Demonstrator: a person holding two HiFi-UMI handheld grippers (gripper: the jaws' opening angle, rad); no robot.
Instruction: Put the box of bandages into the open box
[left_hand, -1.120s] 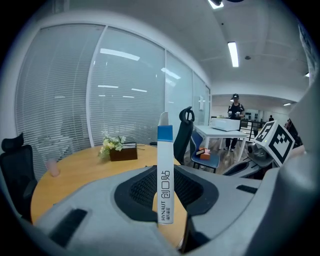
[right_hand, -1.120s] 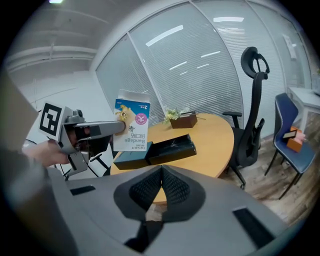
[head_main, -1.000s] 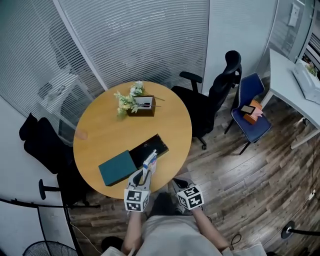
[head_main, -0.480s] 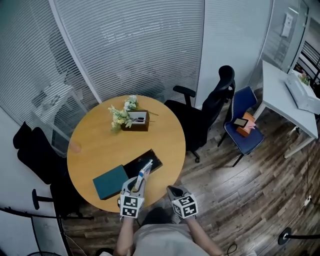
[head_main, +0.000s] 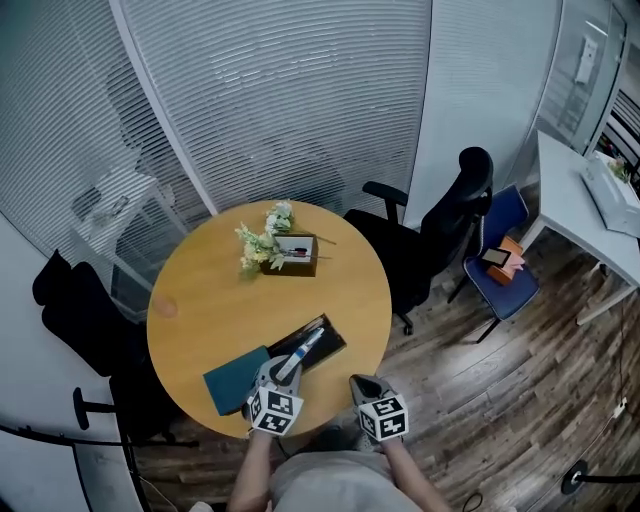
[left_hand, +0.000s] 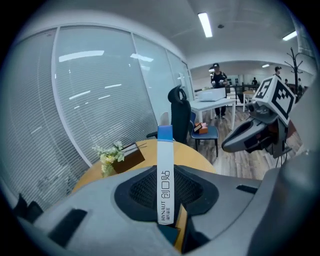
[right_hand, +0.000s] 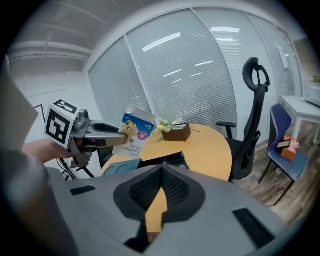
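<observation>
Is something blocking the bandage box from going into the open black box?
No, nothing visible is in the way. The left claw holds the bandage box, which seems to hang just above the open box. The teal lid lies beside the box, and the right claw is off to the side.

L gripper (head_main: 284, 371) clamped, R gripper (head_main: 359, 383) closed

You have the box of bandages (head_main: 303, 352), slim and white with a blue end, clamped in your left tool (head_main: 287, 370), tilted over the black open box (head_main: 331, 345) lying on the table (head_main: 220, 290) beside its teal lid (head_main: 236, 378).
</observation>
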